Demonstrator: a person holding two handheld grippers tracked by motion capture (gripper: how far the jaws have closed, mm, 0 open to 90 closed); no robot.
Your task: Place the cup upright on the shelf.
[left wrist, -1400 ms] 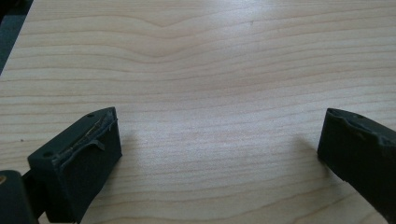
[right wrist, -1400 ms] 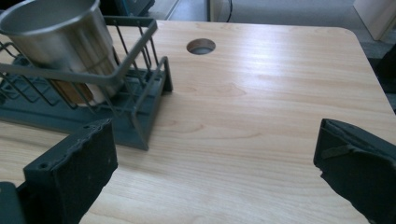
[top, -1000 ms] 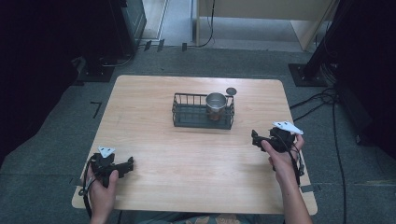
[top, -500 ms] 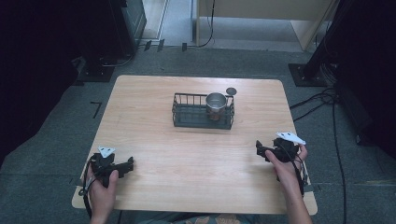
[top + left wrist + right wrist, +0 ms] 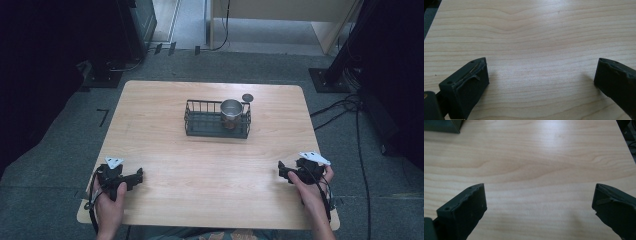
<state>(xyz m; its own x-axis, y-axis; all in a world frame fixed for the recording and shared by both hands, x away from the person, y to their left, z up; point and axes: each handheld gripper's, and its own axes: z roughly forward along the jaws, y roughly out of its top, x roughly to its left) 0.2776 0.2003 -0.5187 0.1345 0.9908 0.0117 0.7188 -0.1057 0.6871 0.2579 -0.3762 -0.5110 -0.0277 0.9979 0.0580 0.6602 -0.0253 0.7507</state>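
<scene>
Now | left tongs (image 5: 134,178) spread, empty, well short of basket (image 5: 217,119) toward near-left | right tongs (image 5: 283,170) spread, empty, near-right of basket | metal cup (image 5: 231,112) inside basket's right end | basket mid-table (image 5: 200,165)

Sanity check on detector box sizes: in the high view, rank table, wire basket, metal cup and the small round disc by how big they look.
1. Table, by far the largest.
2. Wire basket.
3. Metal cup, standing in the basket's right end.
4. Small round disc, on the table just behind the basket.
All lie at similar range, so the order is safe.
</scene>
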